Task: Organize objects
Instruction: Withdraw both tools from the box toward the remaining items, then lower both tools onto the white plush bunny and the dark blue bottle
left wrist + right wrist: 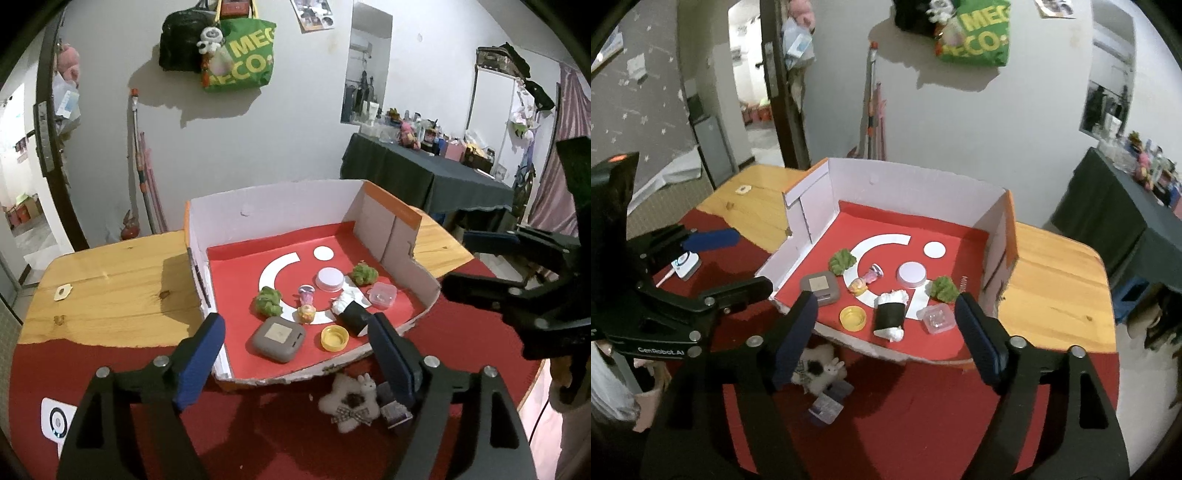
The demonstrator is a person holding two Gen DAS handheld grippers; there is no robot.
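Observation:
A shallow cardboard box (273, 206) with a red floor sits on the table. In it lie a grey square case (277, 339), a yellow cap (334, 338), a black-and-white roll (352, 312), a clear small container (383, 294), a white round lid (329, 278), two green leafy toys (268, 301) and small colourful figures (306, 306). A white plush toy (351, 400) and a small packet (397, 410) lie on the red cloth in front of the box. My left gripper (295, 363) is open and empty above the box's front edge. My right gripper (886, 338) is open and empty, also before the box (916, 184).
The wooden table (110, 295) is partly covered by a red cloth (280, 435). A white round device (685, 263) lies on the cloth at left. A dark-clothed side table (424, 173) with clutter stands at back right. Bags (240, 55) hang on the wall.

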